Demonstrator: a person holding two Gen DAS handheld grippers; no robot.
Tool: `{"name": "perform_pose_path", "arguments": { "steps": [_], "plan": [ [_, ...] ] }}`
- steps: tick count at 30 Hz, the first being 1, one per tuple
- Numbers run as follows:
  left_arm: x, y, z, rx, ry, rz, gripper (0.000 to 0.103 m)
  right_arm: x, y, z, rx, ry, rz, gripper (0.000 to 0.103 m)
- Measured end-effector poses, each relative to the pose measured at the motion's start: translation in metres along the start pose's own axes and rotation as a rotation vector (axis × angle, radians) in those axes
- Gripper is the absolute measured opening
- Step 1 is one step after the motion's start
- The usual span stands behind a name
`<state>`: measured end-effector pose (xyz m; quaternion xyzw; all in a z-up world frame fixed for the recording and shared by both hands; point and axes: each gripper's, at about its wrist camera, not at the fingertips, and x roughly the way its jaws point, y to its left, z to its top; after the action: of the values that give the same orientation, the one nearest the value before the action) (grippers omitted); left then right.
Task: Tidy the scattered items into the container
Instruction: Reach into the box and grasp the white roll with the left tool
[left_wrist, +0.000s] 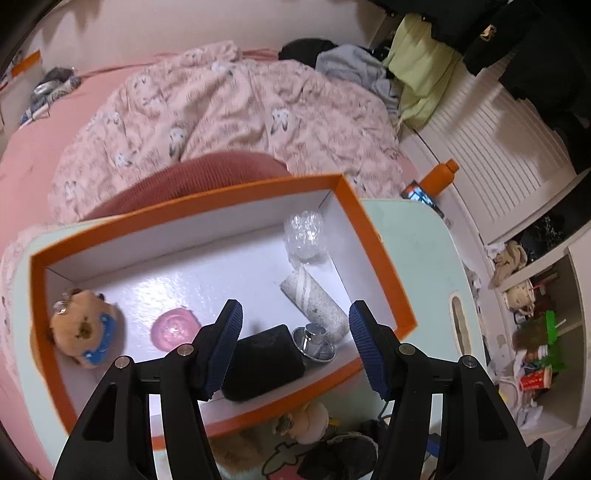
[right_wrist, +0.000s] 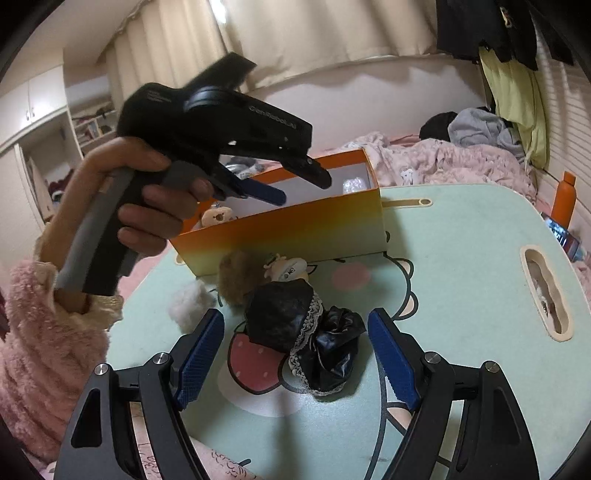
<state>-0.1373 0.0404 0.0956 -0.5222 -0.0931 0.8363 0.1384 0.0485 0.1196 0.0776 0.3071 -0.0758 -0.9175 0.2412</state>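
Observation:
An orange box (left_wrist: 365, 236) with a white inside stands on the mint-green table (right_wrist: 461, 258). In it lie a plush bear head (left_wrist: 83, 328), a pink disc (left_wrist: 173, 328), a black block (left_wrist: 262, 365), a small metal cup on a saucer (left_wrist: 316, 341), a grey roll (left_wrist: 317, 302) and clear bubble wrap (left_wrist: 304, 236). My left gripper (left_wrist: 295, 332) hovers open above the box, its fingers empty; the right wrist view shows it (right_wrist: 299, 186) over the box (right_wrist: 295, 236). A doll in a black dress (right_wrist: 284, 314) lies on the table between the open jaws of my right gripper (right_wrist: 295, 314), whose pads stand clear of it.
A white fluff ball (right_wrist: 188, 302) lies left of the doll. An orange bottle (right_wrist: 563, 199) and a phone (right_wrist: 563, 236) sit past the table's right edge. A bed with a pink quilt (left_wrist: 229, 107) lies behind the table, and cluttered shelves (left_wrist: 535, 332) stand at the right.

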Motion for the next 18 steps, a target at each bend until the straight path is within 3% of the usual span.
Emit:
{"name": "perform_pose_path", "arguments": {
  "steps": [13,16,18],
  "plan": [
    [0.037,-0.024,0.01,0.039,0.085,0.083,0.061,-0.008,-0.01,-0.003,0.027,-0.009,0.051,0.08],
    [0.052,-0.034,0.014,0.074,0.117,0.141,0.06,-0.008,-0.01,-0.004,0.029,-0.012,0.052,0.08],
    [0.057,-0.039,0.015,0.103,0.111,0.19,0.047,-0.009,-0.009,-0.004,0.035,-0.015,0.054,0.08]
  ]
}}
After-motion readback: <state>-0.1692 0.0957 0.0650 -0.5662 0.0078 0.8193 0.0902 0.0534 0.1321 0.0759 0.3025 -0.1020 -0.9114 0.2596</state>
